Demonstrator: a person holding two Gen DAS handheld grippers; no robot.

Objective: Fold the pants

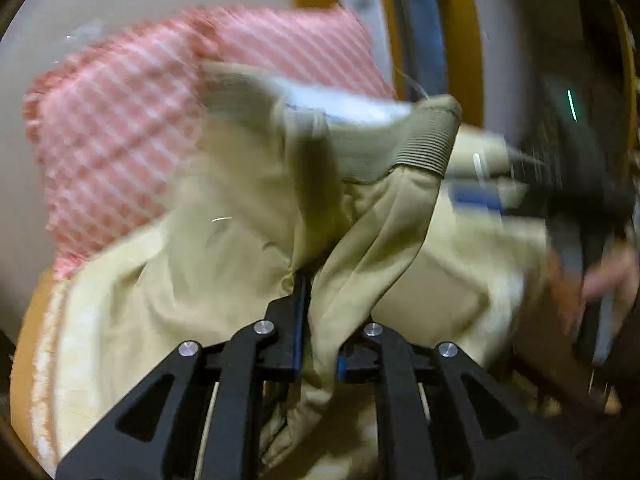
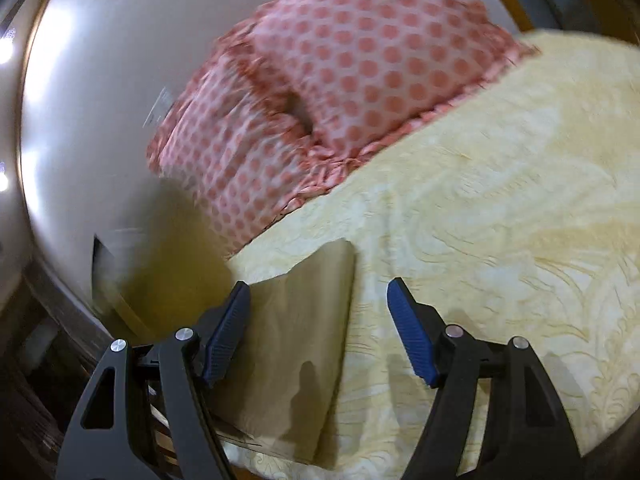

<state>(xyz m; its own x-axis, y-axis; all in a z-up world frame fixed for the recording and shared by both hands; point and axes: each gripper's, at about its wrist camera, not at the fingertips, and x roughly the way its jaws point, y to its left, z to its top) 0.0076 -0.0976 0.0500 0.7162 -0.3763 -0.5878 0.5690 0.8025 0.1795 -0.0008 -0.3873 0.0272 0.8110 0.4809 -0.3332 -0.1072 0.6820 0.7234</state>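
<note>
The khaki pants hang bunched in the left wrist view, their ribbed waistband raised at the upper right. My left gripper is shut on a fold of the pants, cloth pinched between its blue pads. In the right wrist view a flat leg of the pants lies on the yellow bedspread. My right gripper is open and empty just above that leg, its left finger over the cloth's left edge and its right finger over bare bedspread. The left view is motion-blurred.
Pink polka-dot pillows lie at the head of the bed against a pale wall. The same pillows show in the left wrist view. The other gripper and a hand are blurred at the right. The bed's wooden edge runs at the lower left.
</note>
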